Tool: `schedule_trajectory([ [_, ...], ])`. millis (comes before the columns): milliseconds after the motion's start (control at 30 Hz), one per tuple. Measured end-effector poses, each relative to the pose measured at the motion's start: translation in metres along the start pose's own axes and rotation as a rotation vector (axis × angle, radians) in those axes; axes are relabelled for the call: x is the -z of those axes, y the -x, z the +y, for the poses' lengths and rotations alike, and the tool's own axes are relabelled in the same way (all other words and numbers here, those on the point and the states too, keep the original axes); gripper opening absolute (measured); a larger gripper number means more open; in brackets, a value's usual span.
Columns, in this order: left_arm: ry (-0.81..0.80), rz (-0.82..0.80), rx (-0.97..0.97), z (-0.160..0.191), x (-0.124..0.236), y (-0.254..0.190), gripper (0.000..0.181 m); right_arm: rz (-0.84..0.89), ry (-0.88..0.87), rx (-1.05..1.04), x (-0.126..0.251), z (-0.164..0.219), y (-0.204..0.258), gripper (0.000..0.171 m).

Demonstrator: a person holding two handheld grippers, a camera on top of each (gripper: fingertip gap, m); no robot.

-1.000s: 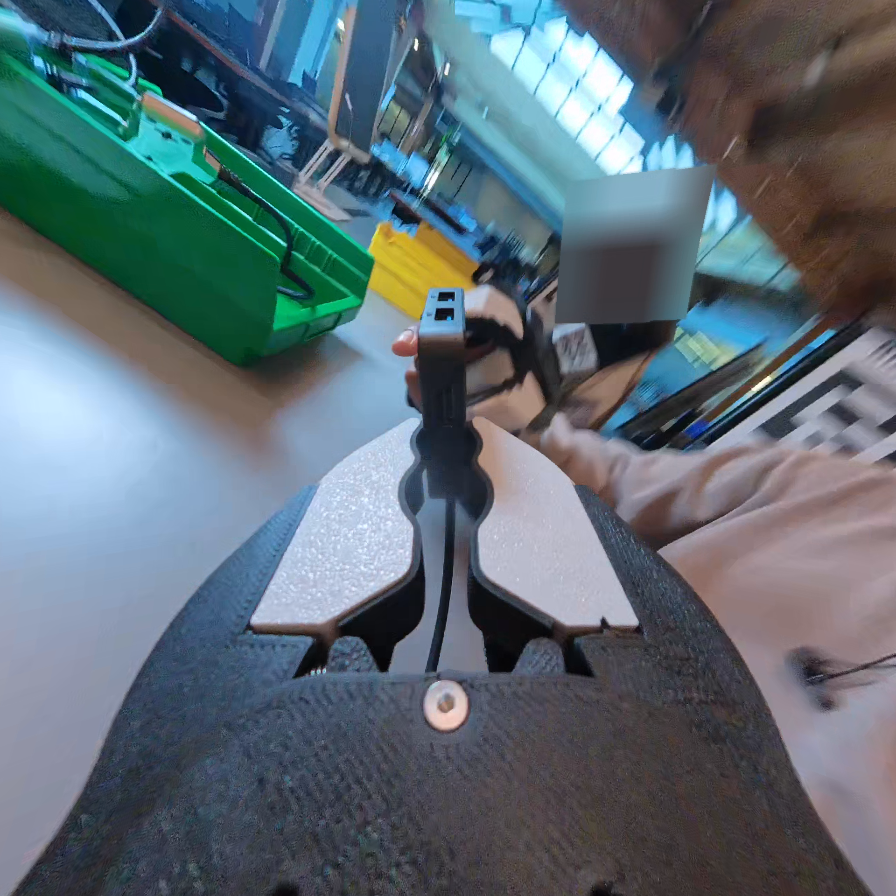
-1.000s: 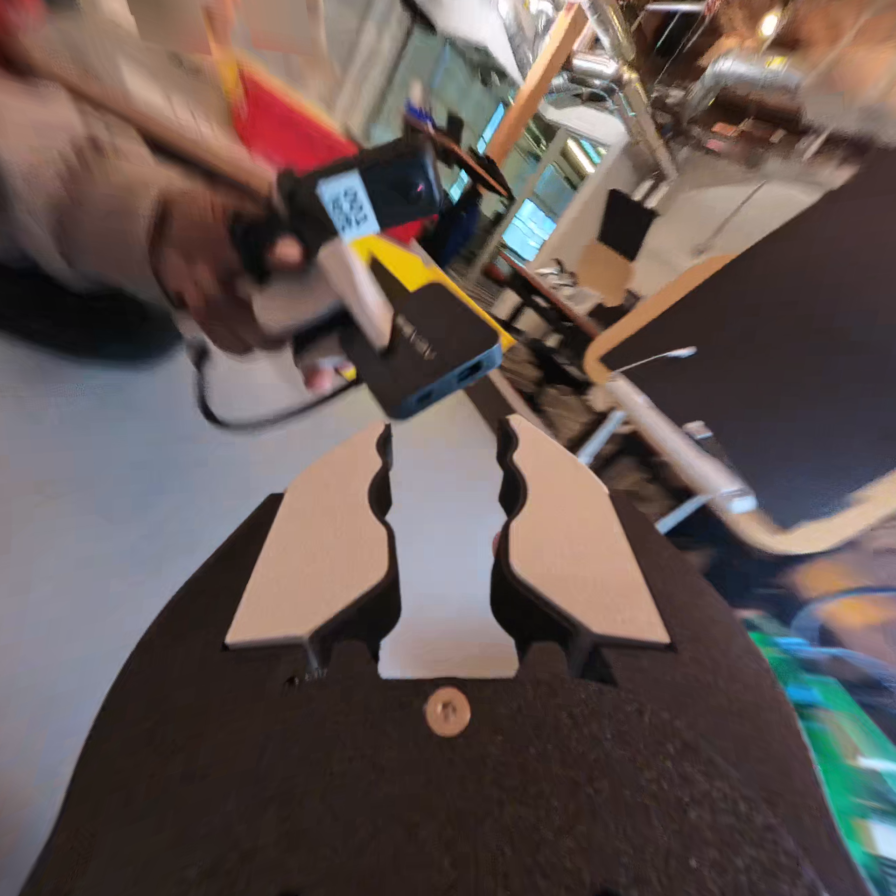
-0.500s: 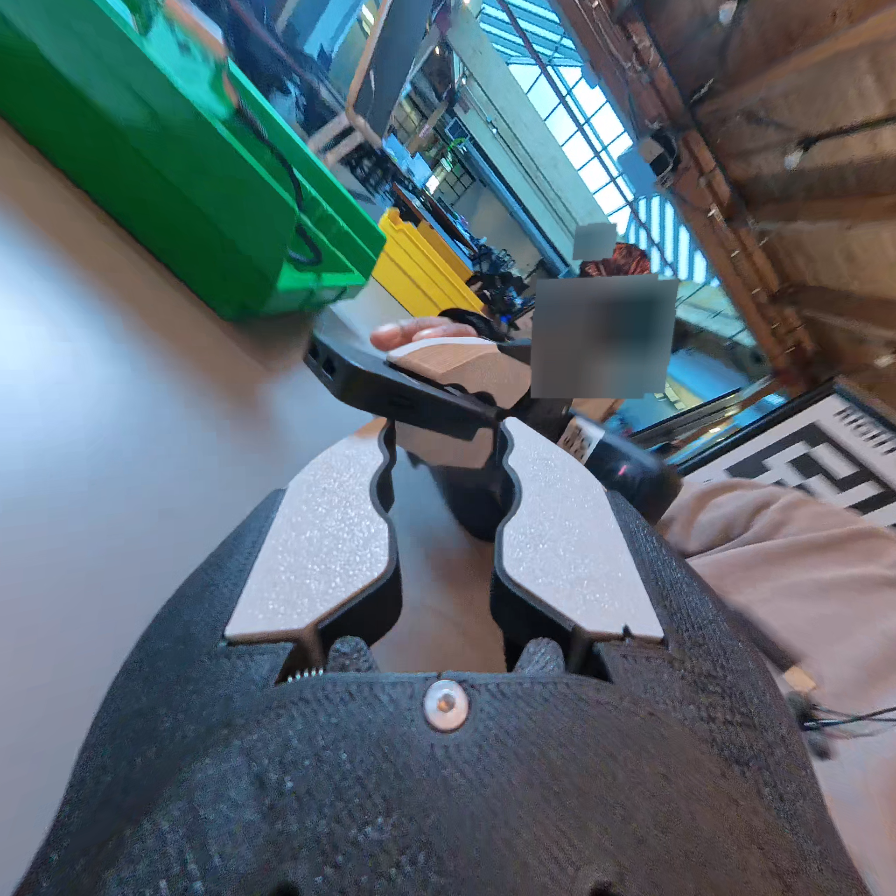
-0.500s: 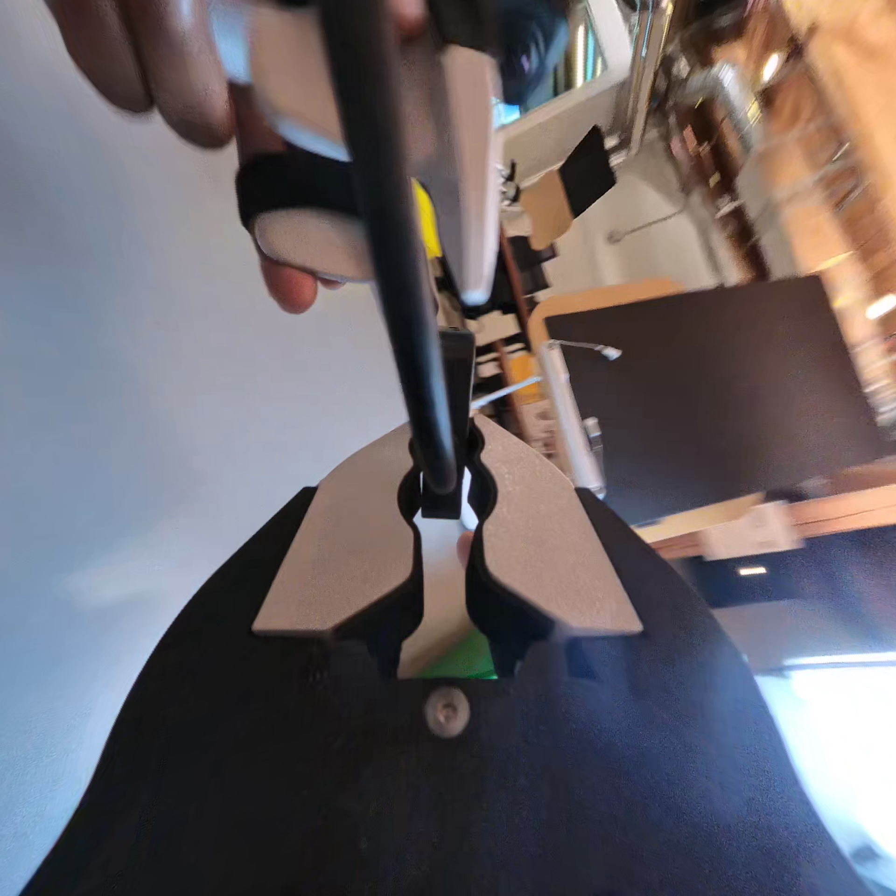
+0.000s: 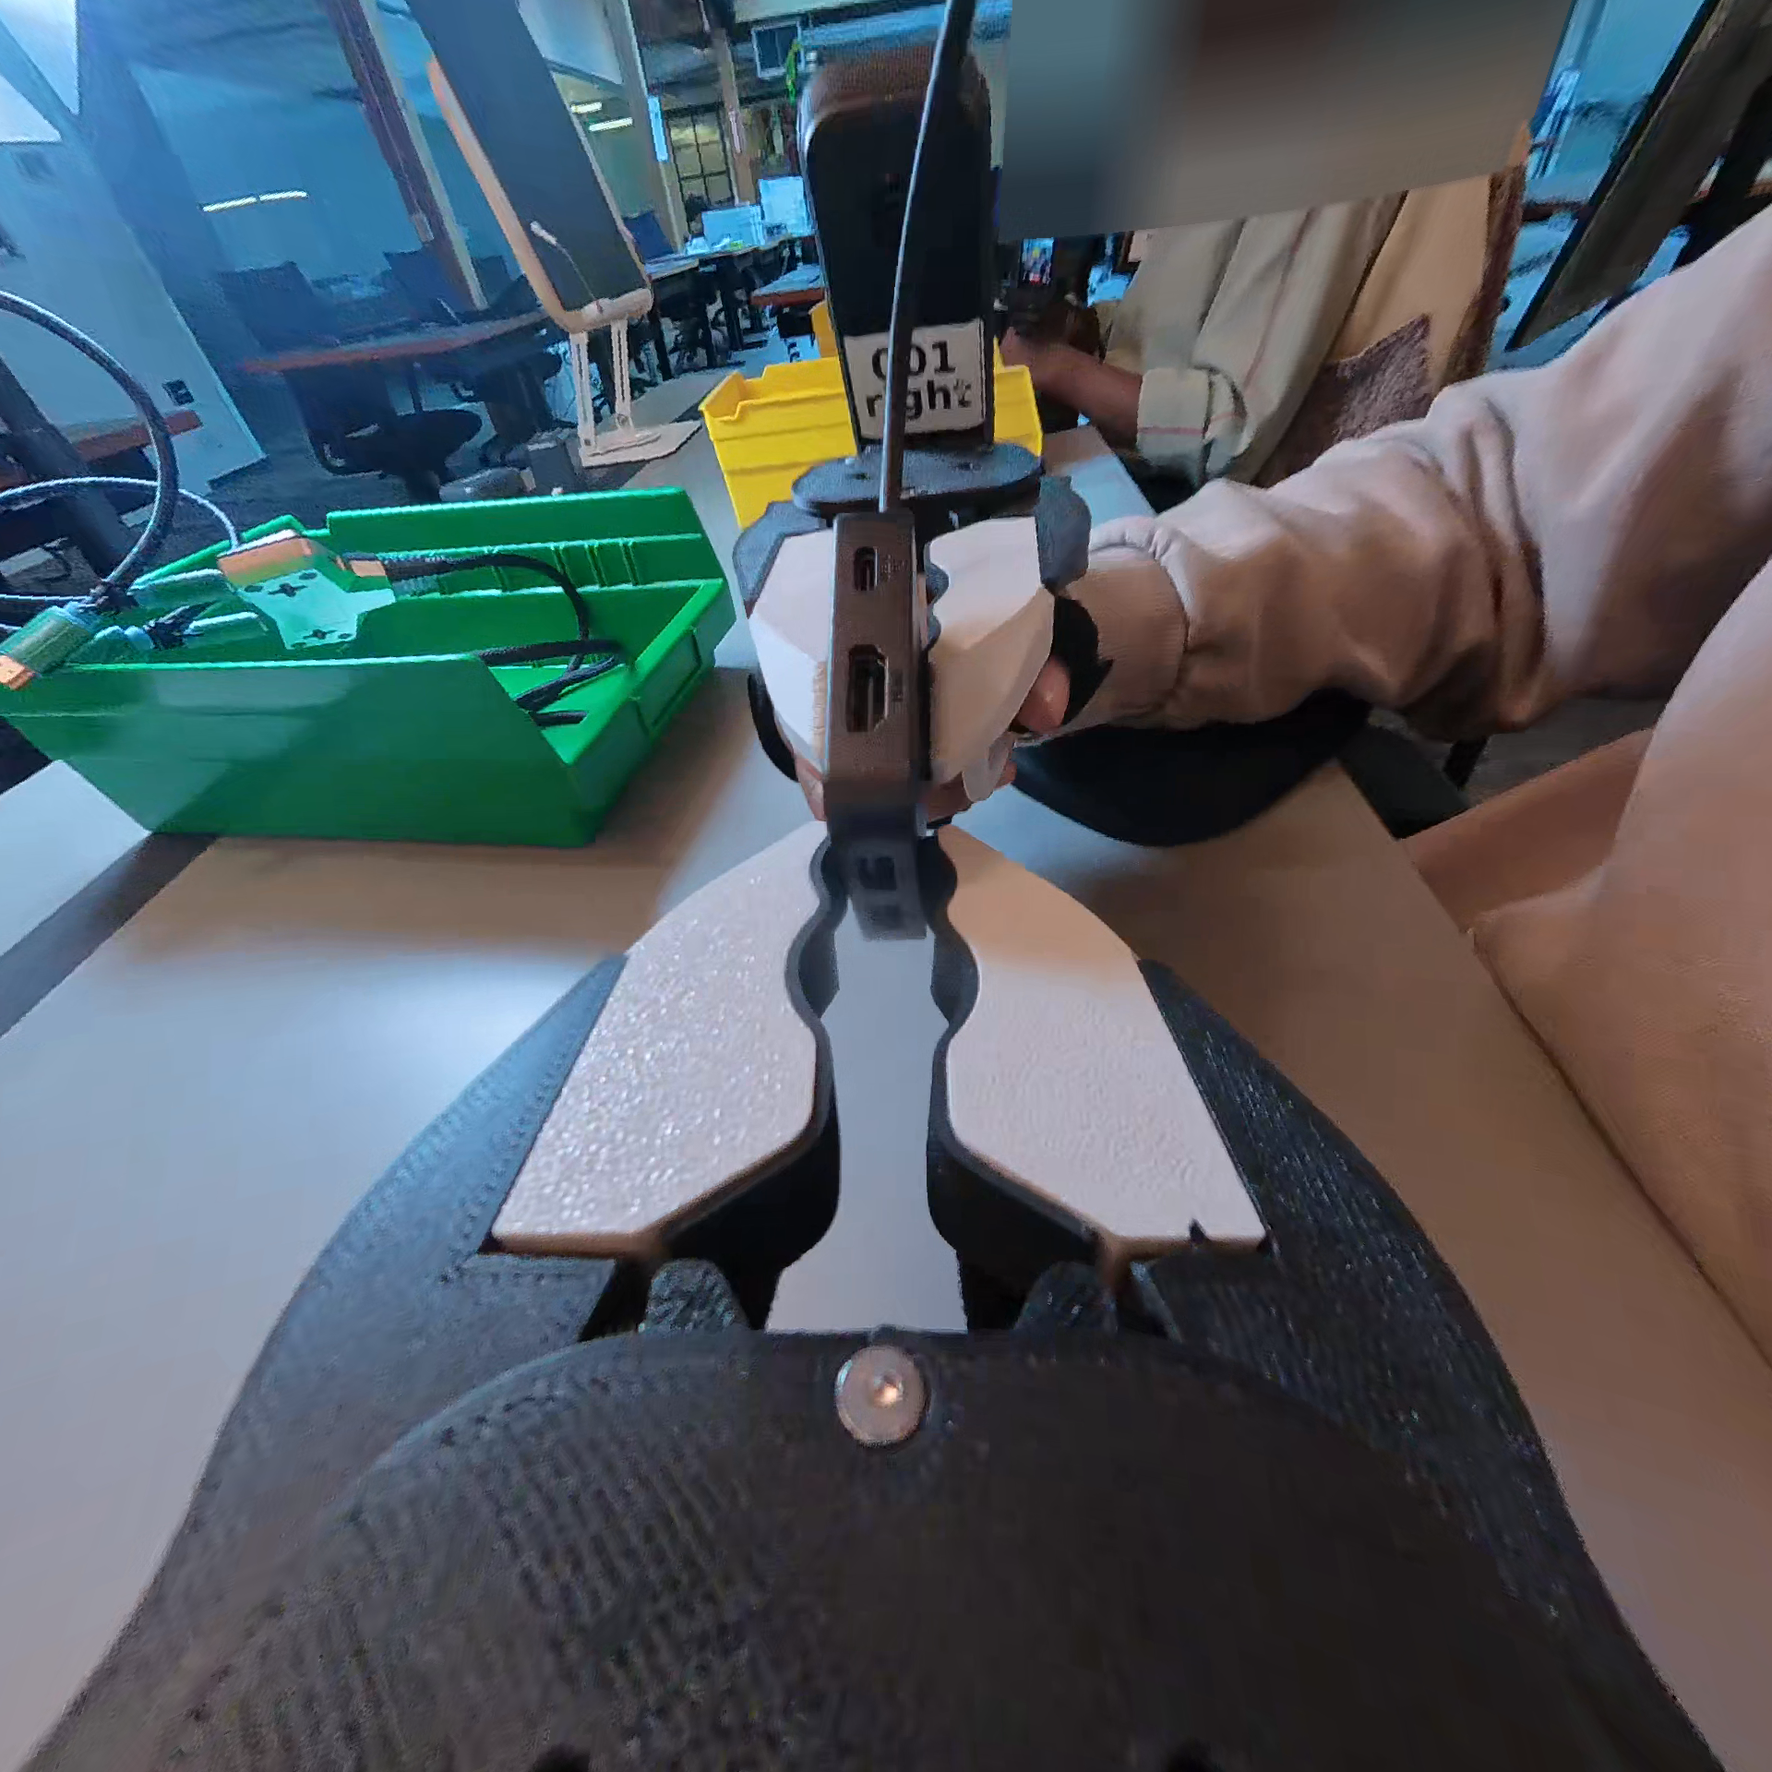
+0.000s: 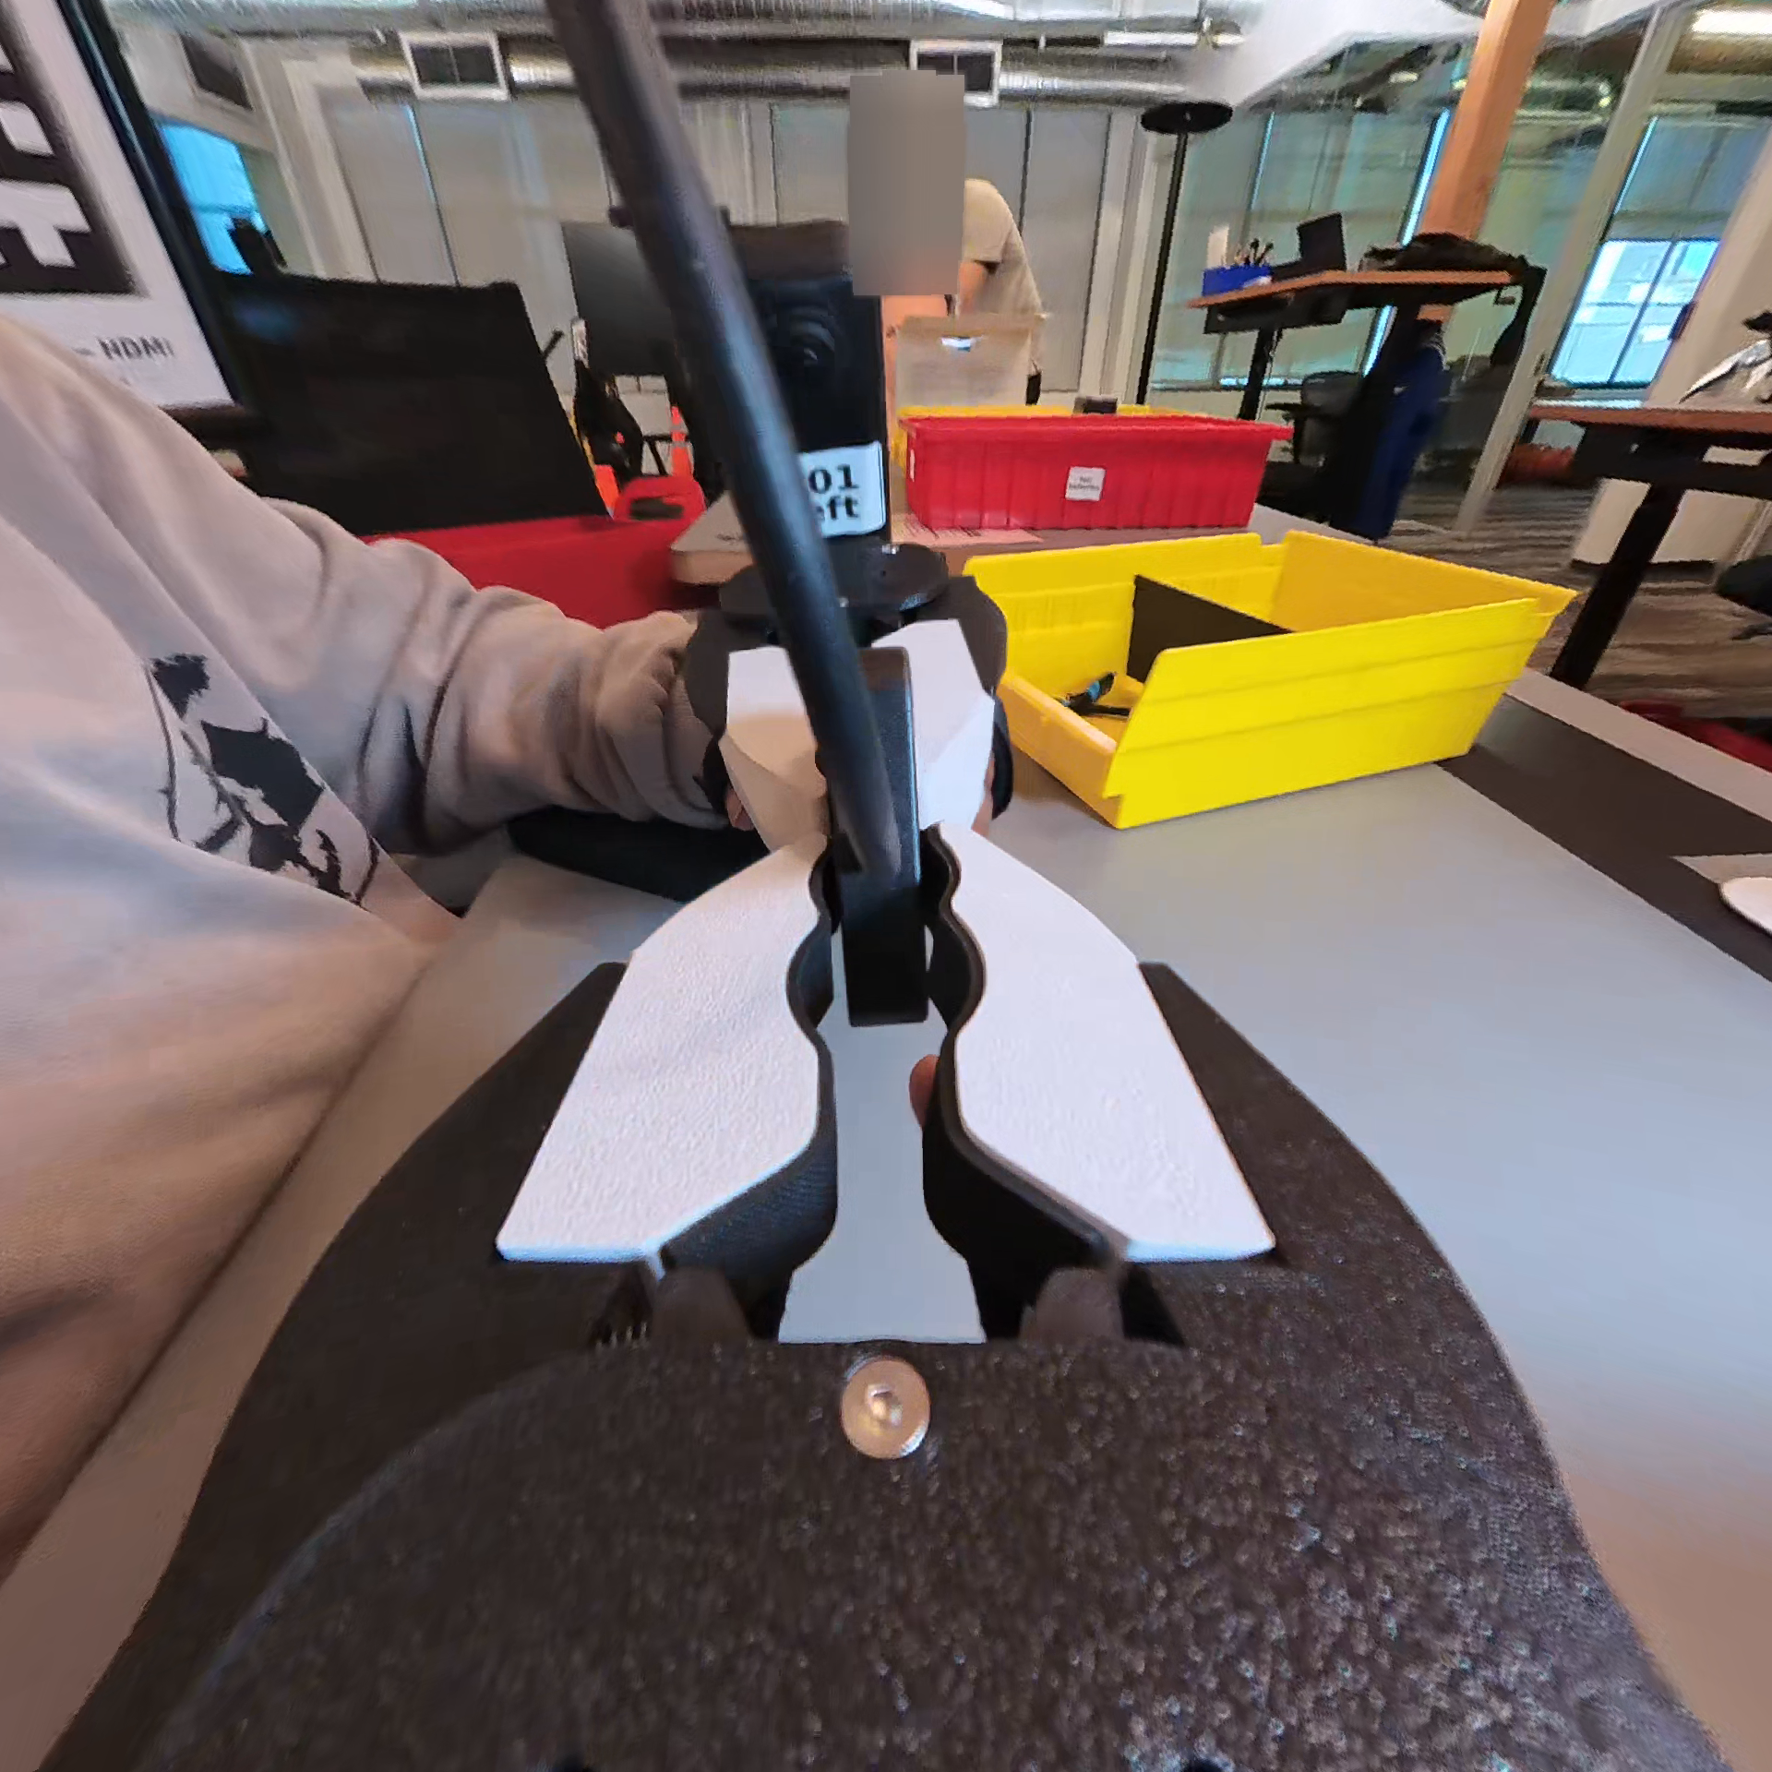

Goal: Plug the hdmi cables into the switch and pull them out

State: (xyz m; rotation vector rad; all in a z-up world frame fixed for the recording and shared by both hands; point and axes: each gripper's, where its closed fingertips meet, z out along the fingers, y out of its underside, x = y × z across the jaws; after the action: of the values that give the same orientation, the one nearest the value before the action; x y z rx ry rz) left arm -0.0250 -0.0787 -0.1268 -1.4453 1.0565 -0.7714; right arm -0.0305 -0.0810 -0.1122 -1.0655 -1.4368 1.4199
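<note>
The switch (image 5: 868,671) is a flat dark grey box held on edge above the table, between the two grippers, which face each other. My left gripper (image 5: 877,897) is shut on its near end. My right gripper (image 6: 877,920) is shut on its opposite end, and it shows beyond the switch in the left wrist view (image 5: 877,662). The left gripper shows beyond the switch in the right wrist view (image 6: 863,757). The edge facing the left camera has open ports (image 5: 868,686) with nothing plugged in. A thin black cable (image 6: 729,384) runs from the switch up and away.
A green bin (image 5: 384,748) with braided cables and connectors sits at the left on the grey table (image 5: 240,1007). A yellow bin (image 6: 1294,710) stands to the right of the grippers, a red bin (image 6: 1084,470) behind it. The person's sleeves (image 5: 1390,575) flank the grippers. My left and right fingertips are right by each other.
A second ago the left gripper alone held the switch. The right gripper then shut on it while the left opened. The left has since shut on it again, and both views have levelled out.
</note>
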Motion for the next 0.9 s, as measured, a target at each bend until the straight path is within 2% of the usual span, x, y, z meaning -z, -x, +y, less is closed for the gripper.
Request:
schedule_trajectory([
  [167, -0.069, 0.044, 0.074, -0.003, 0.002, 0.0, 0.015, 0.012, -0.008, -0.009, -0.005, 0.001, 0.001, 0.021],
  [233, -0.064, 0.065, 0.091, 0.0, 0.001, -0.001, 0.015, 0.027, 0.021, 0.029, -0.005, 0.005, 0.0, 0.014],
  [333, -0.035, 0.057, 0.092, 0.006, -0.002, 0.0, 0.015, 0.038, 0.063, 0.071, -0.004, 0.009, -0.001, 0.014],
  [533, -0.048, -0.047, 0.061, 0.003, 0.007, 0.02, 0.023, 0.09, 0.057, 0.037, 0.006, 0.008, -0.015, 0.014],
  [600, -0.045, -0.142, 0.031, -0.004, 0.022, 0.039, 0.026, 0.125, 0.06, 0.025, 0.009, 0.008, -0.023, 0.014],
  [667, -0.047, -0.293, -0.025, -0.02, 0.053, 0.065, 0.028, 0.157, 0.067, 0.024, 0.011, 0.009, -0.028, 0.014],
  [767, -0.014, -0.573, -0.055, -0.044, 0.131, 0.111, 0.021, 0.183, 0.08, 0.025, 0.012, 0.009, -0.032, 0.014],
  [833, 0.116, -0.688, -0.011, -0.039, 0.186, 0.136, 0.028, 0.178, 0.075, 0.012, 0.011, 0.008, -0.032, 0.014],
  [900, 0.34, -0.809, 0.057, -0.015, 0.242, 0.161, 0.029, 0.173, 0.082, 0.004, 0.01, 0.01, -0.032, 0.014],
])
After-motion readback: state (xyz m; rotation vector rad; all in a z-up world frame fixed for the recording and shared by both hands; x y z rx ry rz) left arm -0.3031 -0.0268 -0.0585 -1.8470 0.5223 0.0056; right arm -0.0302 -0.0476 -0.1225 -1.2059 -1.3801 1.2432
